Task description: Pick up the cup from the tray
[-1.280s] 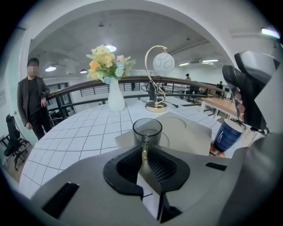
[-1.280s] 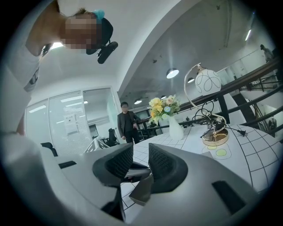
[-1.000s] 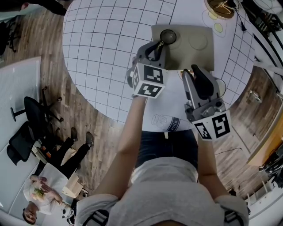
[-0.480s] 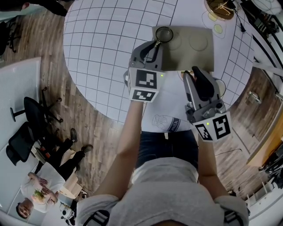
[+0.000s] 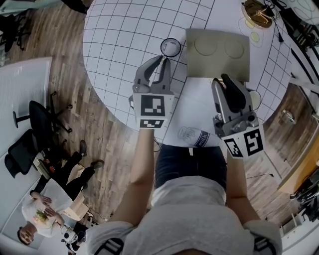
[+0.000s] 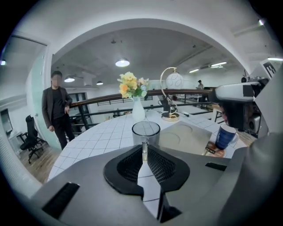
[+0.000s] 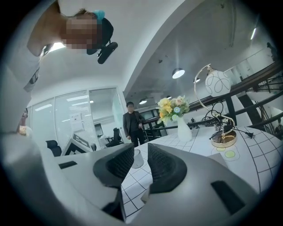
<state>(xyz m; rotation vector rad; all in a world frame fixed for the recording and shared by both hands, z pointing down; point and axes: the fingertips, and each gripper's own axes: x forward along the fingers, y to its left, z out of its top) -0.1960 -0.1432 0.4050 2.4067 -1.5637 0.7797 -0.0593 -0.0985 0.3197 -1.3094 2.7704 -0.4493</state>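
A clear glass cup (image 5: 170,47) is over the gridded white table (image 5: 119,45), just left of the flat olive tray (image 5: 217,52). My left gripper (image 5: 163,58) is shut on the cup's near rim. In the left gripper view the cup (image 6: 146,131) stands upright right past the pinching left gripper (image 6: 143,148), with the tray (image 6: 185,137) to its right and the cup's base hidden. My right gripper (image 5: 225,79) hovers at the tray's near edge, open and empty. In the right gripper view the right gripper (image 7: 140,152) frames the distant cup (image 7: 137,160).
A blue mug (image 6: 225,136) stands right of the tray. A white vase of flowers (image 6: 138,110) and a lamp on a gold base (image 5: 259,12) are at the far side. A milk-labelled carton (image 5: 194,135) lies by the near edge. A person (image 6: 55,110) stands beyond the table.
My left gripper has carried the cup leftward off the tray and out over the gridded table. The right gripper has stayed where it was.
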